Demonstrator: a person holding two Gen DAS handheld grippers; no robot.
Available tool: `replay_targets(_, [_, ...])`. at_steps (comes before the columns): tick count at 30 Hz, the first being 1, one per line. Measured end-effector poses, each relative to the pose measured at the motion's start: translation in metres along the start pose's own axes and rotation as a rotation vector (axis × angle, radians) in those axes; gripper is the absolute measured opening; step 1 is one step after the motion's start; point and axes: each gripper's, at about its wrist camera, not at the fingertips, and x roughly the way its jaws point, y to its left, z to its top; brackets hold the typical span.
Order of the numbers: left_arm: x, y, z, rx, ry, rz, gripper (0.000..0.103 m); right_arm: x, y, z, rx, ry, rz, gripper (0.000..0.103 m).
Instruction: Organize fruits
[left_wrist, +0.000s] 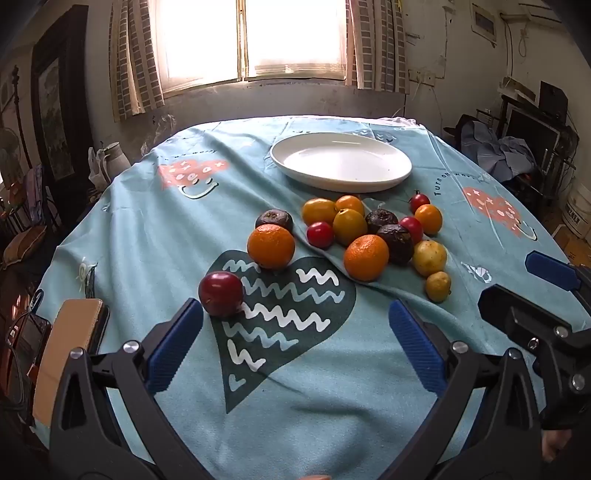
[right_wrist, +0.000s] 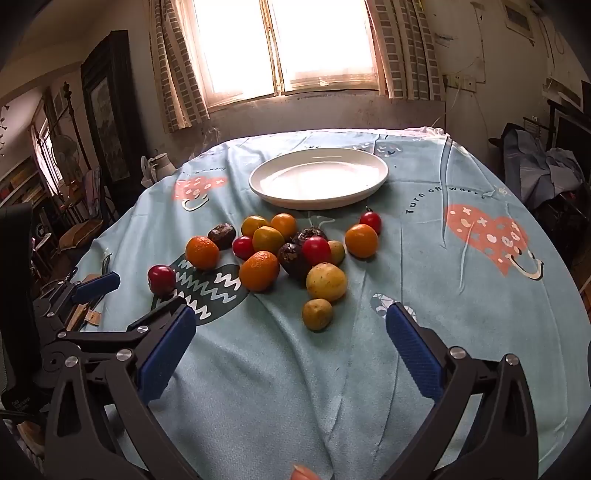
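We are at the very start of the sorting: every fruit lies loose on the blue tablecloth, and the white plate beyond them has nothing in it. We hold both tongs above the near edge of the table, tilted down toward the pile. The left gripper stands spread as wide as it goes with nothing between its blue pads; the right gripper is just as wide and just as empty.

The fruit sits in a loose cluster between us and the plate. Nearest our left gripper is a dark red plum, apart from the rest, just off the tip of the left pad. Behind it sits a big orange, with a wrinkled dark fruit touching its far side. In front of the right gripper lies a small yellow fruit, with a larger yellow one just behind it, close to touching.

Our next move, we judge, is to pick the closest loner on either side. The plum calls for a shift left and forward so the pads straddle it, then a gentle squeeze, since a round smooth fruit may roll or squirt out. After that comes a carry over the pile to the plate.
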Motion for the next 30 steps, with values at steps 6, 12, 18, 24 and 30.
replay_targets(6, [-0.0002,-0.0017,-0.0006,-0.003,0.003,0.003,0.101,0.0005,0.0,0.0003,0.0,0.002,-0.002,0.102])
replay_targets(12, [0.0035,-0.0061,-0.0043,0.004,0.009,0.002,0.101,0.0014,-0.0006,0.0001,0.003,0.006,0.002,0.102])
replay_targets(18, [0.0058,-0.0036,-0.0027,0.003,0.018,-0.003,0.101,0.0007,0.0002,0.0001,0.004,0.006,0.002,0.102])
replay_targets(24, [0.0058,-0.0034,-0.0026,0.004,0.019,-0.004,0.101,0.0007,0.0004,0.0,0.004,0.007,0.003,0.102])
replay_targets(30, [0.0061,-0.0036,-0.0026,0.003,0.02,-0.004,0.101,0.0008,0.0005,0.0,0.004,0.008,0.003,0.102])
